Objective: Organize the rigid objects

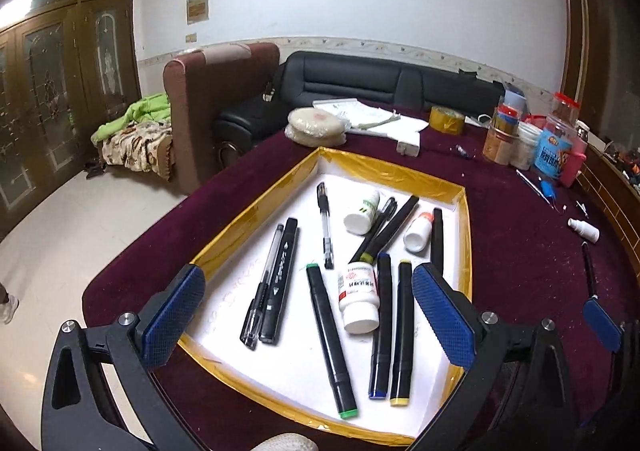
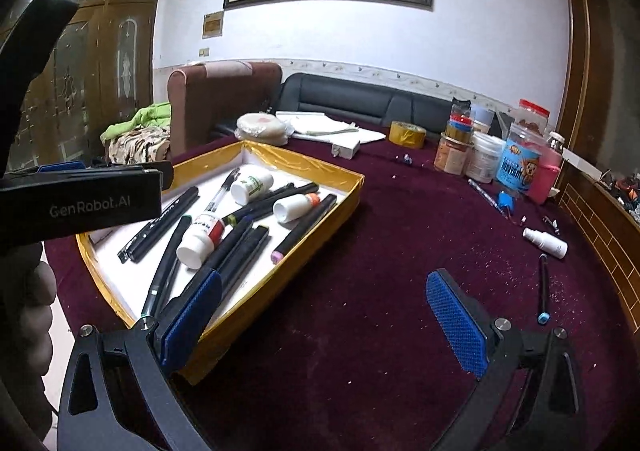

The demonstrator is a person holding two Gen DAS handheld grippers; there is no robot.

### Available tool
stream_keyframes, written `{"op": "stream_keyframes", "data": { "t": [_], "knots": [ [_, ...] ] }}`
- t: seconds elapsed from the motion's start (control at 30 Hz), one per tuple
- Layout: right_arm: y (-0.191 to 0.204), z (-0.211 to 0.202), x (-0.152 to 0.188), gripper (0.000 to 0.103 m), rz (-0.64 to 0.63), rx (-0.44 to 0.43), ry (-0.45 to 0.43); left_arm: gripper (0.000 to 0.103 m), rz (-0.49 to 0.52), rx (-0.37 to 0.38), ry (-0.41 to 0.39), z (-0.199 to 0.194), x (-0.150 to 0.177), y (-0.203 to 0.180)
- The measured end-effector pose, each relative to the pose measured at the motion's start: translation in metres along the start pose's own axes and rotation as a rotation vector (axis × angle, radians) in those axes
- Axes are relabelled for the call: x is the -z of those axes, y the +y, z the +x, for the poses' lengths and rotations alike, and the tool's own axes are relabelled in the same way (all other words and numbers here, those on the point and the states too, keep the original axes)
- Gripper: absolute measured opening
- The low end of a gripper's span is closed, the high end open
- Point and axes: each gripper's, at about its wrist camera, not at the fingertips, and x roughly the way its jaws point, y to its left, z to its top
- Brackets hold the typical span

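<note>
Loose pen with blue cap lies on the maroon counter, outside the tray, at the right side of the scene. Its long axis runs near-to-far, blue end toward me. In the right wrist view it sits just right of and slightly beyond the right-hand finger pad, so it is off to the side of the open gap, not between the pads.

Right gripper: fingers spread wide, nothing between them, only bare counter under the gap. Its left pad overlaps the near right corner of the yellow-edged tray.

Left gripper: fingers also apart, empty, hanging over the near end of the tray, above the markers and the white bottle already lying inside.

My judgement: the right hand is clearly the nearer one to the loose pen; the left is centred on the tray, well apart from it. To take the pen I would shift the right gripper rightward so the pads straddle the barrel across its long axis. A small white spray bottle lies farther out, beyond the pen.
</note>
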Motion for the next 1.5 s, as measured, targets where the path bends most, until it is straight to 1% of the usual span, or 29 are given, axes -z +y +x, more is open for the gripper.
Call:
{"op": "stream_keyframes", "data": {
  "t": [0.27, 0.43, 0.73, 1.5],
  "knots": [
    [0.019, 0.012, -0.002, 0.101, -0.06, -0.017, 0.069, 0.103, -0.009, -0.01, 0.023, 0.007, 0.003, 0.009],
    [0.025, 0.016, -0.007, 0.101, -0.09, 0.014, 0.095, 0.103, -0.019, -0.003, 0.031, 0.008, 0.003, 0.012],
    [0.019, 0.017, -0.006, 0.101, -0.051, 0.013, 0.103, 0.103, -0.03, 0.009, 0.052, 0.012, 0.005, 0.013],
    [0.02, 0.012, -0.004, 0.101, -0.042, 0.003, 0.103, 0.103, -0.038, 0.028, 0.085, 0.015, 0.01, 0.013]
  ]
}}
